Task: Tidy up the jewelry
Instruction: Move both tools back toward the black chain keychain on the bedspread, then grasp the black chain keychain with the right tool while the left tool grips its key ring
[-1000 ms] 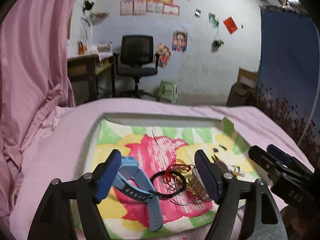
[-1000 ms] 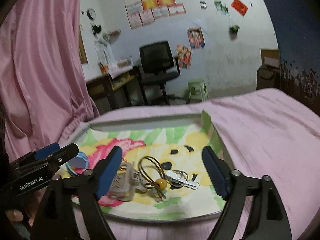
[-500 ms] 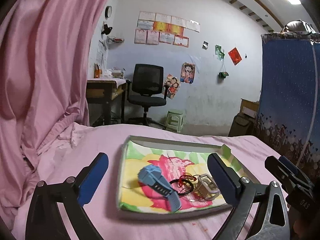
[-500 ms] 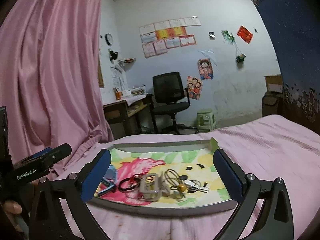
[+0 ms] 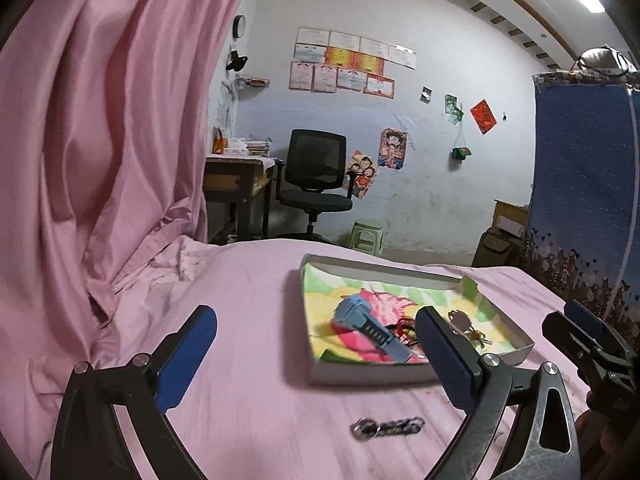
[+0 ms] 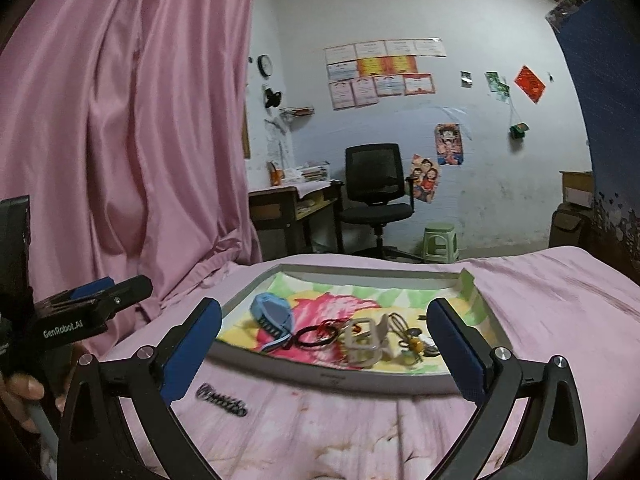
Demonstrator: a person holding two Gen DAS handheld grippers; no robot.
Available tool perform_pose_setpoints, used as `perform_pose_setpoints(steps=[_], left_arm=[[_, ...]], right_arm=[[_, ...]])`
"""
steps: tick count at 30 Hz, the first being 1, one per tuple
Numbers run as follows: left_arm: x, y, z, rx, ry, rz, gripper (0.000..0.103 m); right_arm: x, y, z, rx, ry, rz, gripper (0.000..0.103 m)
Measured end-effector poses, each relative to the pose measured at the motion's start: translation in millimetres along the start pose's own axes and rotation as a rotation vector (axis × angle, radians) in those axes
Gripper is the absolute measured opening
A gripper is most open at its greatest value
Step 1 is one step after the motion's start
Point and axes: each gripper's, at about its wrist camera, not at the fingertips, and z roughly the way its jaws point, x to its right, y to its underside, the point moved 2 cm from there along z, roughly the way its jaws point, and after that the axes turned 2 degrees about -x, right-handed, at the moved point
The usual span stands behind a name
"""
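Our left claw point(image 5: 316, 354) hangs over the pink bed cover point(image 5: 248, 304) w/ fingers spread wide, nothing between them. Right claw point(image 6: 324, 344) same: fingers wide apart, empty, above the near edge of the tray point(image 6: 320, 376).

Jewelry tray sits ahead & to the right of the left claw, straight ahead of the right claw, on the bed. It's a shallow box w/ a flower-print lining. Inside, from the right wrist view: blue watch point(image 6: 272, 316) just past the right claw's left finger, black cord ring point(image 6: 312, 336) beside it w/ red bits we can't make out, a pale clear hair clip point(image 6: 366, 340) near centre between the fingers, and a thin band w/ a yellow bead point(image 6: 416, 344) close to the right finger. Blue watch point(image 5: 368, 330) also shows in the left view, just left of that claw's right finger.

One piece lies outside the tray: a dark chain bracelet point(image 5: 386, 427) on the bed cover, below & between the left claw's fingers, nearer the right one. Same bracelet point(image 6: 222, 398) sits just under the right claw's left finger, short of the tray wall.

Each claw shows at the edge of the other's view. A hand point(image 6: 24, 396) grips the left one's handle.
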Motion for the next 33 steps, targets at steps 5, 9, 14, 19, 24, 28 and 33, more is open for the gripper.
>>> perform_pose_setpoints(steps=[5, 9, 14, 19, 24, 28, 33], left_arm=[[-11, 7, -12, 0.005, -0.007, -0.017, 0.100], [-14, 11, -17, -0.016, 0.000, -0.005, 0.100], [-22, 17, -13, -0.079, 0.023, -0.006, 0.100], [-26, 23, -2, -0.154, 0.039, -0.007, 0.100], [-29, 31, 13, -0.247, 0.078, -0.004, 0.100], [-30, 38, 23, -0.309, 0.132, -0.007, 0.091], [-28, 45, 37, -0.385, 0.208, -0.017, 0.075]], right_arm=[[-7, 7, -5, -0.018, -0.037, -0.020, 0.101], [-11, 13, -2, -0.071, -0.082, -0.048, 0.101], [-13, 21, 10, -0.156, -0.121, -0.070, 0.101], [-12, 32, 27, -0.258, -0.164, -0.078, 0.101], [-19, 42, 41, -0.344, -0.210, -0.097, 0.098], [-27, 52, 54, -0.429, -0.260, -0.123, 0.083], [-33, 61, 67, -0.498, -0.278, -0.161, 0.068]])
